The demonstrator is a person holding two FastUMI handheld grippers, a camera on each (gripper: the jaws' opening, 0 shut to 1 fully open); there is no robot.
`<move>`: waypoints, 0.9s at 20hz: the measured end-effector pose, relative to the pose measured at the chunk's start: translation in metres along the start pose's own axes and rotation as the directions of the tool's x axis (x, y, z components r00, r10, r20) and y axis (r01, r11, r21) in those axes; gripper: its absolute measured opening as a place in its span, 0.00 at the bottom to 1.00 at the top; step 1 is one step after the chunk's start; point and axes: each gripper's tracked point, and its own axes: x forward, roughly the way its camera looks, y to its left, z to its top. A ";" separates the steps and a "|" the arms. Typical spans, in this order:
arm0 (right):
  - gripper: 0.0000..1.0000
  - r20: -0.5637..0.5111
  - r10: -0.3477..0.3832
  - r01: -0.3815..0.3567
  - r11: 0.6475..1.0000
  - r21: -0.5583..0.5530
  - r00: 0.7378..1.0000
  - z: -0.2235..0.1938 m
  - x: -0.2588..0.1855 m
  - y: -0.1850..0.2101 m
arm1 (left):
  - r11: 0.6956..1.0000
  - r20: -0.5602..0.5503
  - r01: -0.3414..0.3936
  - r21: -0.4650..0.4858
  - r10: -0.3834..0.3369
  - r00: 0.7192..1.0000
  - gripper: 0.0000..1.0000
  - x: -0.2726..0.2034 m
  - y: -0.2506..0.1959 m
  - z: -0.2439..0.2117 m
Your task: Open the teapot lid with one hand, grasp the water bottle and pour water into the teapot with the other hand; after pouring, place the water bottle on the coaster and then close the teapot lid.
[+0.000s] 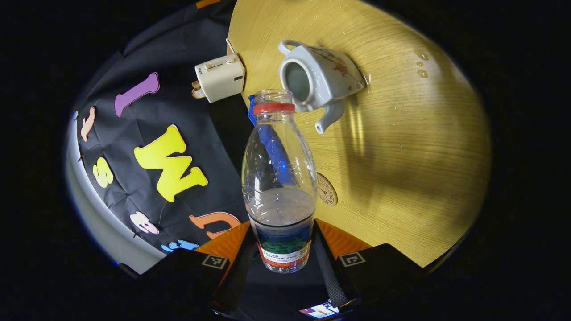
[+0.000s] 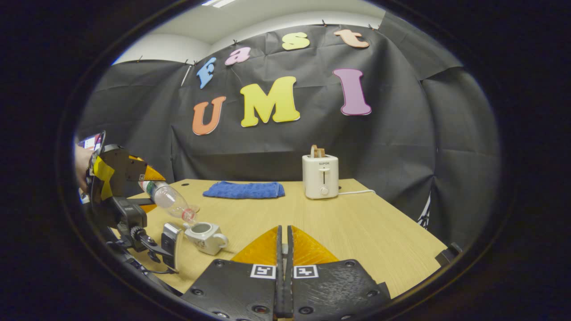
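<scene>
My left gripper (image 1: pixel 280 232) is shut on the lower body of a clear plastic water bottle (image 1: pixel 279 187), uncapped, with a red neck ring and some water in it. The bottle is tilted, its mouth just above the open top of the white flowered teapot (image 1: pixel 316 78), which stands lidless on the table. A round coaster (image 1: pixel 327 189) lies partly behind the bottle. In the right gripper view the bottle (image 2: pixel 167 198) slants down over the teapot (image 2: pixel 205 236) at the far left, held by a hand's gripper (image 2: pixel 147 178). My right gripper (image 2: pixel 284 249) is shut, raised above the table's near part.
A white toaster (image 2: pixel 320 176) with bread in it stands at the back of the wooden table (image 2: pixel 357 223), its cord running right. A folded blue towel (image 2: pixel 244 190) lies at the back centre. Water drops (image 1: pixel 421 64) sit beyond the teapot.
</scene>
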 end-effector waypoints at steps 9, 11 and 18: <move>0.00 0.008 -0.001 0.001 1.000 0.004 1.000 0.001 -0.003 -0.003 | 0.997 -0.030 -0.023 0.068 0.025 0.999 0.75 -0.002 0.010 0.004; 0.00 0.011 0.001 -0.001 1.000 0.004 1.000 0.002 -0.004 -0.003 | 0.996 -0.037 -0.022 0.083 0.026 0.999 0.76 -0.002 0.011 0.003; 0.00 0.014 0.000 0.000 1.000 0.006 1.000 0.001 -0.006 -0.007 | 0.991 -0.050 -0.048 0.126 0.054 0.997 0.75 -0.002 0.021 0.002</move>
